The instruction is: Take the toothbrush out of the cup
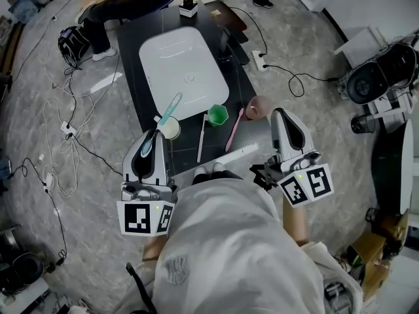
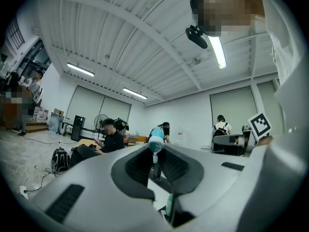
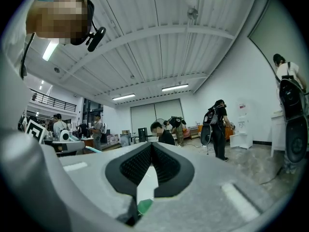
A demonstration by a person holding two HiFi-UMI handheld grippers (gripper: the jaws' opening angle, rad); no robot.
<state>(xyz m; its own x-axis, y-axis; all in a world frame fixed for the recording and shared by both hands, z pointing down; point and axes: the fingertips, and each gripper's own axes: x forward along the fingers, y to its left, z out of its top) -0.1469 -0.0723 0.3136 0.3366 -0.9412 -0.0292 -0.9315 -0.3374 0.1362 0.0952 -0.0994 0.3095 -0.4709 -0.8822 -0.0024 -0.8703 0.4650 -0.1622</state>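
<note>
While the left gripper points level over the dark desk, its fingers clench a teal plastic toothbrush, head upward, just beside the round cream cup, in which a second teal toothbrush leans. The right gripper, its fingers clenched on nothing, hovers near a pink cup.

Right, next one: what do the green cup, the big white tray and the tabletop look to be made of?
The green cup looks like plastic: bright even colour, a slight sheen and an angular rim. The white tray could be smooth plastic or enamel, hard to tell; its rounded rim carries soft highlights. The tabletop is dark and glossy, perhaps glass or lacquered board, with faint reflections.
</note>
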